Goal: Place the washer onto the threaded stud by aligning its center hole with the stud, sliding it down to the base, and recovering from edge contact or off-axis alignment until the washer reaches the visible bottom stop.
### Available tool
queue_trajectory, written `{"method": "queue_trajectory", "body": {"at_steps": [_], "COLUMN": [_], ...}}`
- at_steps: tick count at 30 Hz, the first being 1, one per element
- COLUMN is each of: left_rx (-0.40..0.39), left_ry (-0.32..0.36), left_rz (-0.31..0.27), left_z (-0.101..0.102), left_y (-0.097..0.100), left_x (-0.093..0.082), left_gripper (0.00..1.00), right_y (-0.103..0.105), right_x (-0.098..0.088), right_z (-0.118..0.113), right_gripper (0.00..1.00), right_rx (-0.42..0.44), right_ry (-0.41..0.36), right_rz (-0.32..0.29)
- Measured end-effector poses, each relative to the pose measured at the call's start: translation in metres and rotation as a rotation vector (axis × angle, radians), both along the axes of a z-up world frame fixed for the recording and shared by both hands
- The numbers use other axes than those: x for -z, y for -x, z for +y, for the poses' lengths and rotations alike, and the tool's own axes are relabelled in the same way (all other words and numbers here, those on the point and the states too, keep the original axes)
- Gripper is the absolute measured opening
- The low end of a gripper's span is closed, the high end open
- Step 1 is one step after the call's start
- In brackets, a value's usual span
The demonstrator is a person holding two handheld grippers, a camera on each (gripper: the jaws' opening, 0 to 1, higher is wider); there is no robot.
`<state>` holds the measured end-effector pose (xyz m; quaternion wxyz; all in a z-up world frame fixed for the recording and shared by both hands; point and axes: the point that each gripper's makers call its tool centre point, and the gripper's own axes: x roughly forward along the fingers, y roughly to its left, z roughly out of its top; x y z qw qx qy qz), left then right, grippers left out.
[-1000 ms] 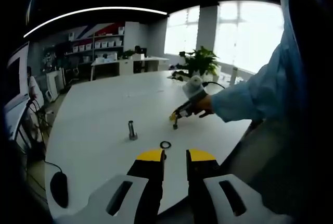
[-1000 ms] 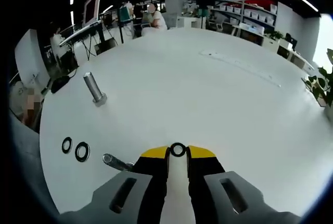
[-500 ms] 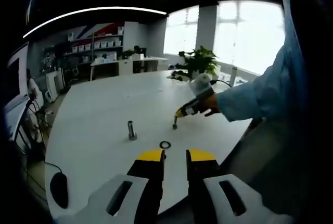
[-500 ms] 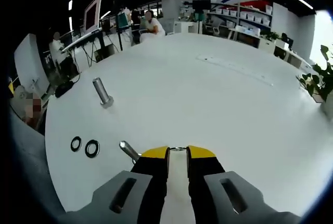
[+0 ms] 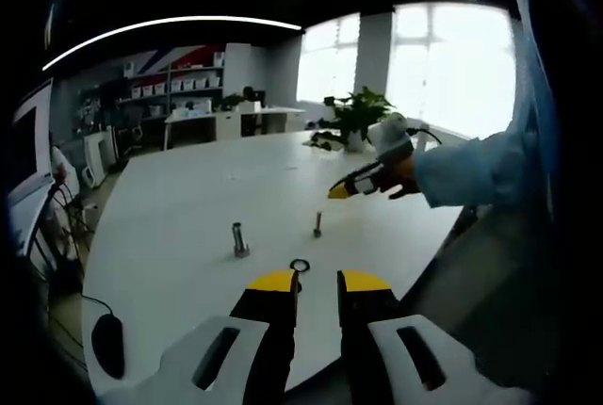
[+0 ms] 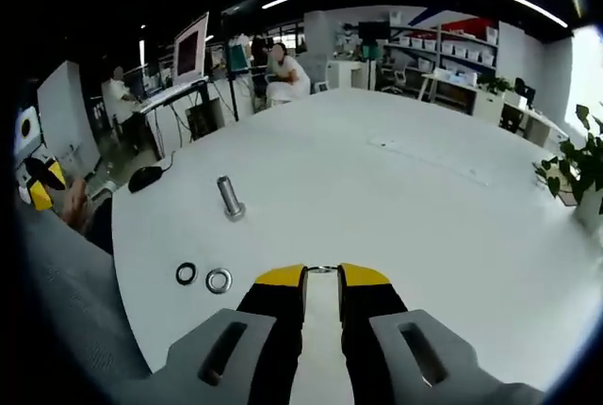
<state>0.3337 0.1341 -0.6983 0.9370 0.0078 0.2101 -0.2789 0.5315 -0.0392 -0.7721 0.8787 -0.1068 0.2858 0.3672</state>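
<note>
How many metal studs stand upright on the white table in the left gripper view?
2: a thicker stud left of centre, and a thinner stud to its right, nearer the right hand-held gripper. None seems hidden.

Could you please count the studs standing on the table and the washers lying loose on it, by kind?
Studs: 2
Washers: 2
Total: 4

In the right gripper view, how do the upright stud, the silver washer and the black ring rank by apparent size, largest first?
1. Upright stud, clearly largest.
2. Silver washer.
3. Black ring, only slightly smaller than the washer. They lie side by side, so this last ranking is close and unsure.
</note>
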Motion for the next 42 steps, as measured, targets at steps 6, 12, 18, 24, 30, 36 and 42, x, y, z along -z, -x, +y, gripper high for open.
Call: {"method": "queue_trajectory", "body": {"at_steps": [6,12,18,24,30,36,42], "left_rx": [-0.001,-0.002,-0.004,-0.008,-0.009,-0.010,-0.009], "left_ry": [0.001,0.003,0.004,0.005,0.005,0.006,0.006], "left_rz": [-0.004,-0.004,-0.004,-0.004,-0.005,-0.005,-0.005], "left_z": [0.000,0.000,0.001,0.001,0.001,0.001,0.002], "left_y": [0.000,0.000,-0.001,-0.001,-0.001,-0.001,-0.001], "left_x": [-0.001,-0.001,-0.001,-0.001,-0.001,-0.001,-0.001], "left_gripper": [0.15,0.15,0.15,0.15,0.15,0.15,0.15], "right_y": [0.006,0.011,0.009,0.006,0.003,-0.001,-0.001], "right_x": [0.011,0.024,0.026,0.026,0.029,0.034,0.040], "right_z": [0.002,0.013,0.023,0.024,0.025,0.022,0.022], "right_gripper": [0.15,0.15,0.15,0.15,0.15,0.15,0.15], "right_rx": [-0.026,-0.082,-0.122,-0.134,-0.147,-0.147,-0.153], "right_ry": [0.028,0.069,0.091,0.107,0.129,0.142,0.158], "right_rz": [0.016,0.032,0.027,0.023,0.028,0.043,0.061]}}
